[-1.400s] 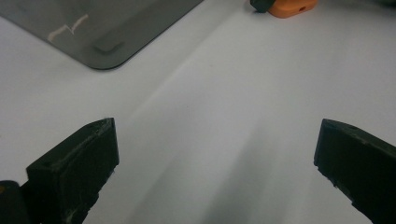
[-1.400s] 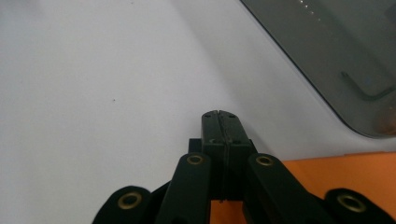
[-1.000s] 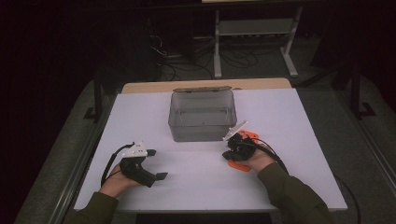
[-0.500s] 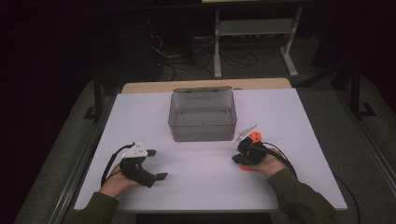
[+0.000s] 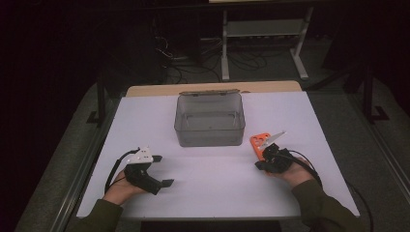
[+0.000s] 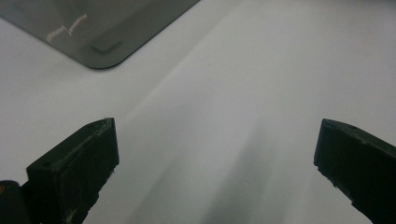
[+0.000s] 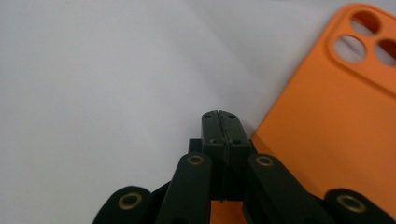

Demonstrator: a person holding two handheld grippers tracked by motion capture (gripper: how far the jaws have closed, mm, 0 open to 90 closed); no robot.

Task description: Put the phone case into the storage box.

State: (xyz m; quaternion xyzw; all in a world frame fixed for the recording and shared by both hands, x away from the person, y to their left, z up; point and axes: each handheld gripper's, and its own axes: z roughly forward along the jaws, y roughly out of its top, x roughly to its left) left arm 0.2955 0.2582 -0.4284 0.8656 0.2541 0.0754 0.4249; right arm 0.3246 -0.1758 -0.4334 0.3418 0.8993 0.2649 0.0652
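An orange phone case lies flat on the white table, right of a clear grey plastic bin. My right gripper rests at the case's near edge. In the right gripper view its jaws are shut pad to pad with nothing seen between them. There the case lies just to their right, camera holes at the far end. My left gripper sits at the table's front left, open and empty. In the left gripper view its jaws stand wide over bare table, with a corner of the bin ahead.
The bin stands empty at the middle back of the table. A wooden strip runs along the far edge, and a white metal stand and cables are on the dark floor behind. Black cables trail from both grippers toward the person.
The right hand and its shut gripper have slid to the right across the table. More of the orange case now shows at the gripper's far side. The left gripper has stayed put.
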